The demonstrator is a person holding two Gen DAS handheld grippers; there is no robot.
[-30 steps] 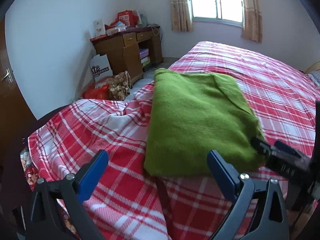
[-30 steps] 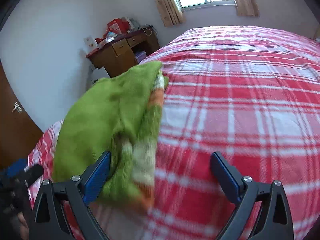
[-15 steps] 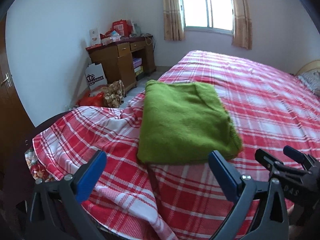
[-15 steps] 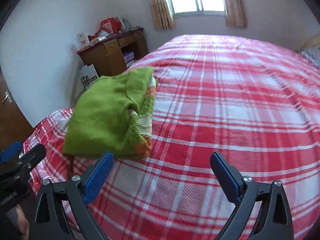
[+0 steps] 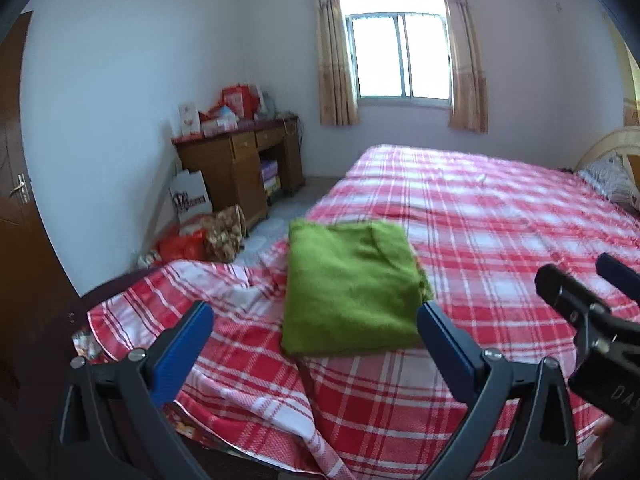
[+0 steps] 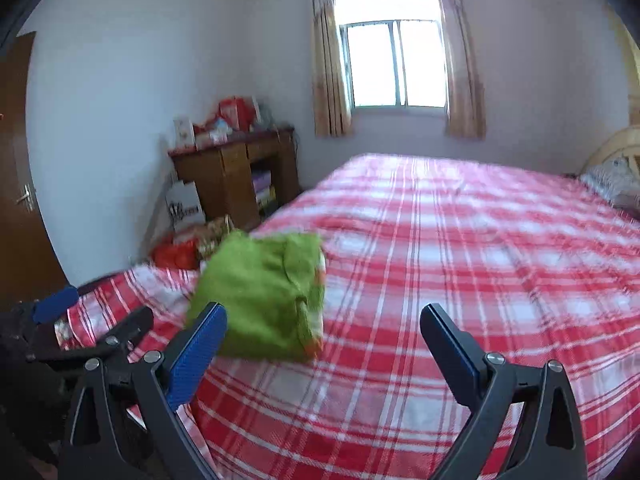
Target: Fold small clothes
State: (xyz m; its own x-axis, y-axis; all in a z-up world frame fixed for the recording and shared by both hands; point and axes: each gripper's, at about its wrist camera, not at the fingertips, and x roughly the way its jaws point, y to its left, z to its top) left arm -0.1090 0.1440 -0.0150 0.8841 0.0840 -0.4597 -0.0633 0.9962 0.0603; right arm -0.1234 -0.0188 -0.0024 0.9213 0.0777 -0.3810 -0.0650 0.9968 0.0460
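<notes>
A folded green garment (image 5: 348,288) lies flat near the foot corner of a bed with a red plaid sheet (image 5: 500,216). In the right wrist view the green garment (image 6: 264,300) shows an orange and white striped edge on its right side. My left gripper (image 5: 316,344) is open and empty, held back from the garment's near edge. My right gripper (image 6: 322,344) is open and empty, back from the garment and to its right. The right gripper also shows at the right of the left wrist view (image 5: 588,312), and the left gripper shows at the left of the right wrist view (image 6: 92,320).
A wooden desk (image 5: 240,168) with boxes on top stands by the left wall. Bags (image 5: 208,236) lie on the floor beside the bed. A window with curtains (image 5: 400,60) is at the back. A pillow (image 5: 608,176) lies at the far right. A brown door (image 5: 16,208) is at left.
Both grippers have pulled back and up from the green garment, which now lies alone on the bed. A second ago the right gripper's fingers were around the garment's folded edge.
</notes>
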